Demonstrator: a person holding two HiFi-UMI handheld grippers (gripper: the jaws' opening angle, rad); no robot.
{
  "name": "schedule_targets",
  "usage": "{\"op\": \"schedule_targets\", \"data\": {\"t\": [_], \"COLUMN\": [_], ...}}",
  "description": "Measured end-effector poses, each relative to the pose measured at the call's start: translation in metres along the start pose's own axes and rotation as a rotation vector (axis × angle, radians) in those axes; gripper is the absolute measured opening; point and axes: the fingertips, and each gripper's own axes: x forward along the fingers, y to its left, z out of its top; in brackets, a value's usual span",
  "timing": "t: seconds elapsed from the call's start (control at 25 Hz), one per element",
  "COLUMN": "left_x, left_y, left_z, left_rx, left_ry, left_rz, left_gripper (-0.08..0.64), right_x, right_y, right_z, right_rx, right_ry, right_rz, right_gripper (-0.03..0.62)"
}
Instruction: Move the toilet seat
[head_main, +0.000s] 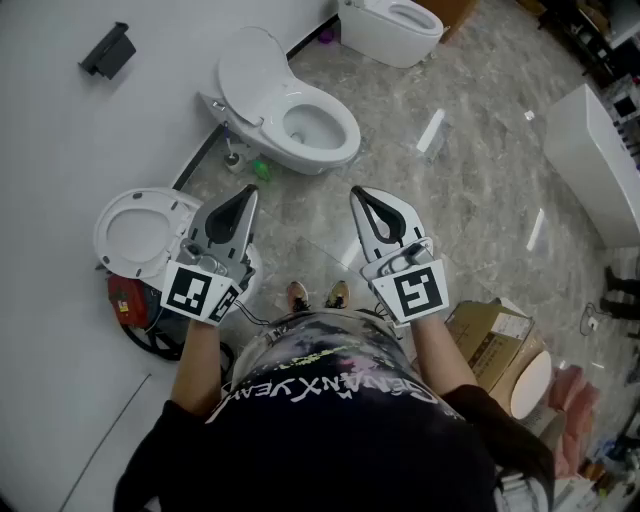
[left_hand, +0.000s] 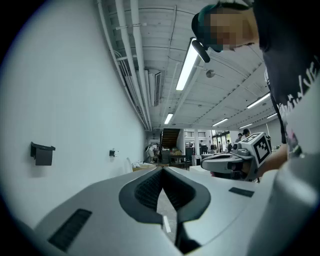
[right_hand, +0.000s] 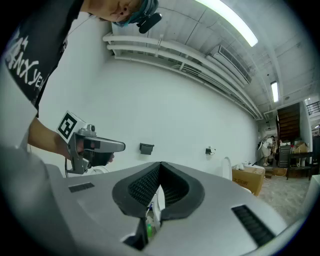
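A white toilet seat ring (head_main: 135, 232) shows at the lower left against the wall, on a toilet partly hidden under my left gripper. A second toilet (head_main: 300, 125) stands farther along the wall, its lid up and its bowl open. My left gripper (head_main: 250, 190) is held above the floor to the right of the seat ring, its jaws shut and empty. My right gripper (head_main: 357, 192) is level with it, about a hand's width to the right, also shut with nothing in it. Each gripper view shows closed pads (left_hand: 150, 187) (right_hand: 145, 185) and the other gripper in the air.
A third toilet (head_main: 392, 28) stands at the top. A cardboard box (head_main: 497, 340) lies at the right of the person's feet (head_main: 316, 295). A white cabinet (head_main: 592, 160) is far right. A red item (head_main: 125, 300) and cables lie by the near toilet. A black fitting (head_main: 108, 50) hangs on the wall.
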Motion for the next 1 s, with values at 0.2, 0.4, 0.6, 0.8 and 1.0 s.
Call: {"op": "schedule_targets", "data": {"t": [0.2, 0.4, 0.6, 0.8, 1.0], "left_x": [-0.0047, -0.0065, -0.0076, -0.0088, -0.0085], "left_y": [-0.0028, -0.0059, -0.0064, -0.0036, -0.0062], "left_z": [0.0026, 0.0043, 0.0039, 0.0025, 0.0005], "left_rx": [0.002, 0.005, 0.007, 0.004, 0.001], "left_ry": [-0.005, -0.01, -0.006, -0.003, -0.009], "left_rz": [-0.003, -0.007, -0.009, -0.01, -0.024], "left_gripper": [0.017, 0.017, 0.017, 0.017, 0.017], "right_x": [-0.0041, -0.0073, -0.0082, -0.006, -0.0073], "right_y": [0.0031, 0.0036, 0.0031, 0.005, 0.0051], "right_z": [0.0027, -0.0002, -0.0002, 0.0004, -0.0013], "right_rx": [-0.012, -0.003, 0.006, 0.01, 0.009], "right_ry": [-0.002, 0.015, 0.009, 0.008, 0.008], "right_rz": [-0.002, -0.003, -0.013, -0.019, -0.022], "right_gripper": [-0.002, 0.0, 0.002, 0.003, 0.003]}}
